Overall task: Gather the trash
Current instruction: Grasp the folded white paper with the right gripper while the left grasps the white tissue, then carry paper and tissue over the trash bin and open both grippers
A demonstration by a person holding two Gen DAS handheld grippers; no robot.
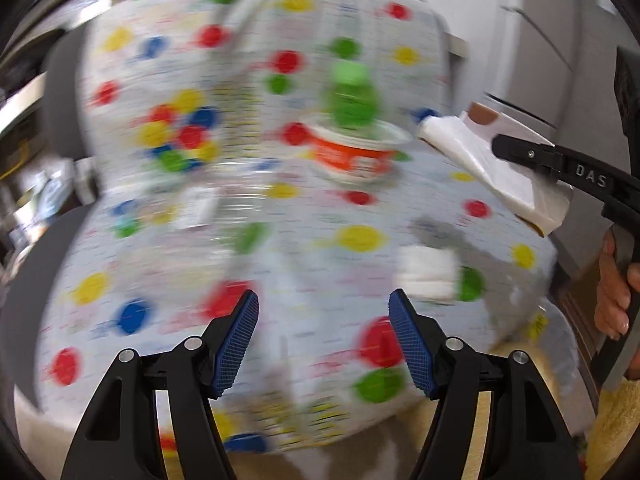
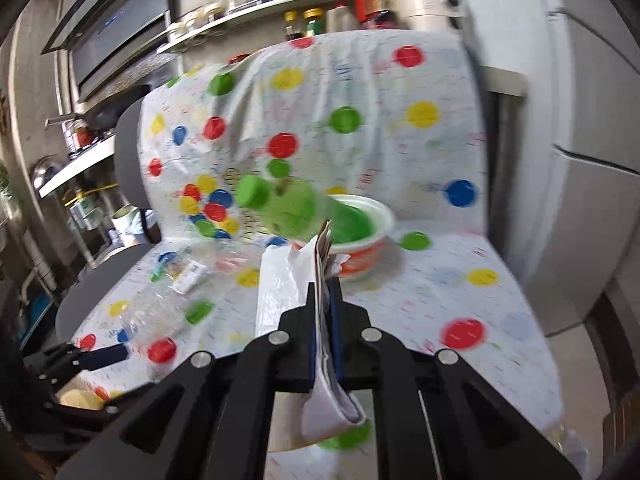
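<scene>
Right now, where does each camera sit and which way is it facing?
Left wrist: behind the open left gripper, facing down at the spotted cloth; a hand shows at right.
Right wrist: behind the right gripper, shut on white wrapper, facing the chair back.
Both share the bowl and green bottle.

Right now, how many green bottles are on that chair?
1. The green bottle lies tilted in the white bowl at the back of the seat. A clear plastic bottle lies front left; others may be hidden.
</scene>
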